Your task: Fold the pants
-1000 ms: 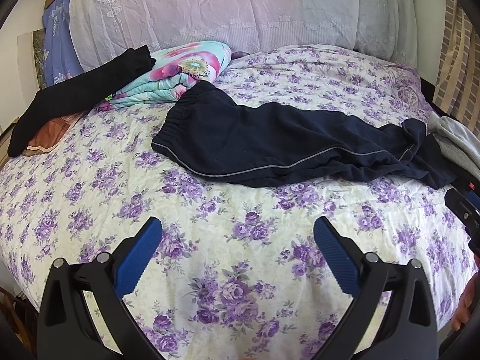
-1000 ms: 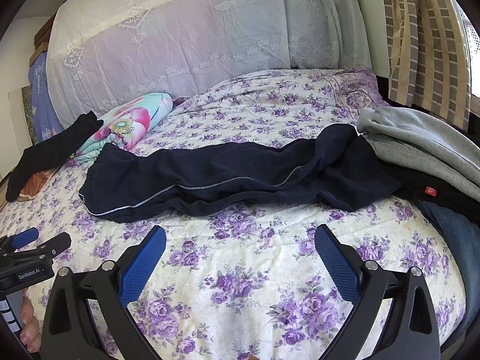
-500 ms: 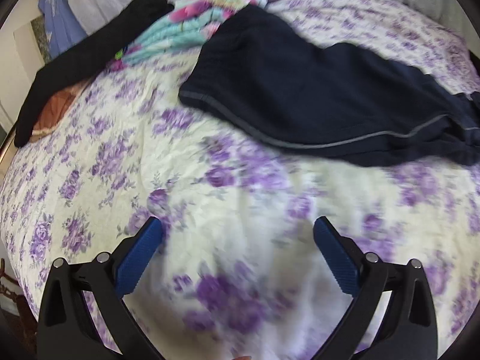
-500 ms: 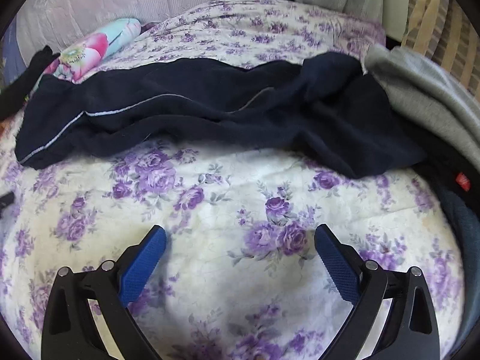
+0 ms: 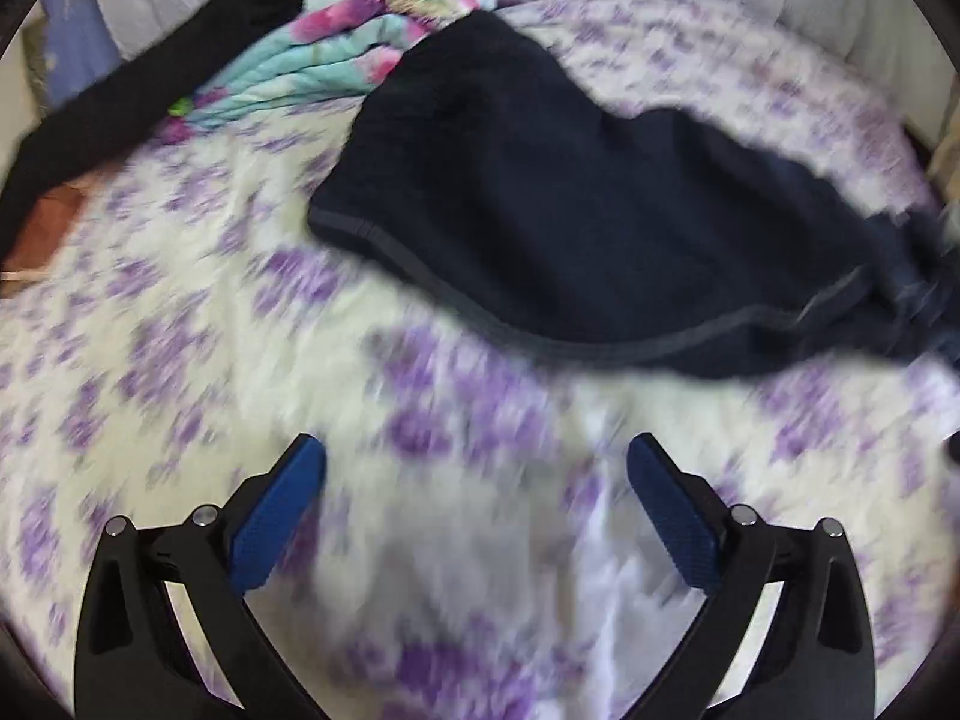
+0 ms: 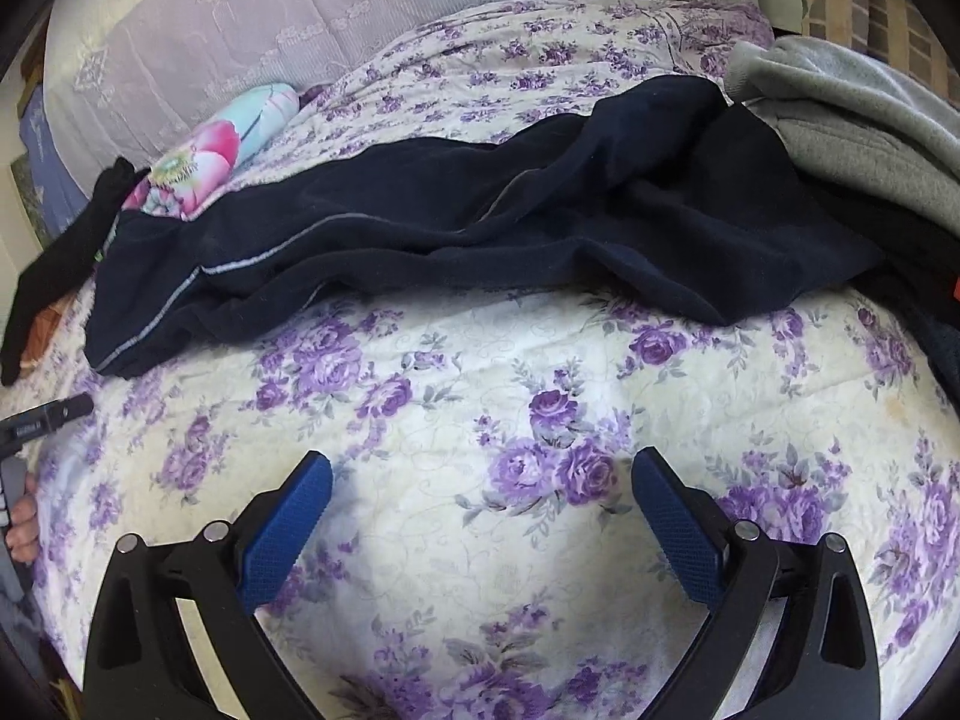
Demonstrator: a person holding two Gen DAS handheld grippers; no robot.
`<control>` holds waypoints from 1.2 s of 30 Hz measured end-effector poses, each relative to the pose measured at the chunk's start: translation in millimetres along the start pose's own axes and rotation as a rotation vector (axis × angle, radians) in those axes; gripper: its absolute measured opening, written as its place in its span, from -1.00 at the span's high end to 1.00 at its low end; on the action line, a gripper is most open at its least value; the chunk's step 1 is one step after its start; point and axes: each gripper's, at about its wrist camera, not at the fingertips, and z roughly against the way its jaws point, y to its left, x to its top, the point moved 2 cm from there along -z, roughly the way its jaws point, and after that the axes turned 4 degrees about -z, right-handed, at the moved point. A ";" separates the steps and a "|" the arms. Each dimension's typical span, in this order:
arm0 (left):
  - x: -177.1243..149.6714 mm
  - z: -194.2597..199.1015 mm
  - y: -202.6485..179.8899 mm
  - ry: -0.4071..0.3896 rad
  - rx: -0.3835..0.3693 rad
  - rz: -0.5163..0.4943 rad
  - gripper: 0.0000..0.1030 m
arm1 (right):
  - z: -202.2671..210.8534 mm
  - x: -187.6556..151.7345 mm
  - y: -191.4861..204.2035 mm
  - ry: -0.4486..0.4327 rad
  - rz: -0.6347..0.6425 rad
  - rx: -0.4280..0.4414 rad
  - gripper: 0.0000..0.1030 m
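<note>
- Two tongs of mine hang over the bed (image 6: 540, 372), both with fingers spread apart and gripping nothing: left tongs (image 5: 477, 474), right tongs (image 6: 482, 489).
- Navy pants (image 6: 480, 222) lie unfolded across mid-frame.
- Grey garment (image 6: 852, 120) sits upper right, touching them.

Place: a home bedroom, as I see it.
Bed: purple-flowered quilt (image 6: 516, 396) under my grippers.
Headboard end: lace-covered pillows (image 6: 252, 18).
Clutter: grey garment (image 6: 864, 120), folded floral blanket (image 5: 354, 54).
Window side: checked curtain (image 6: 870, 6).
</note>
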 end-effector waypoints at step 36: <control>279.9 -9.2 -24.1 -0.169 -0.144 0.105 0.47 | 5.0 66.9 -4.2 -0.116 -0.060 0.109 -0.84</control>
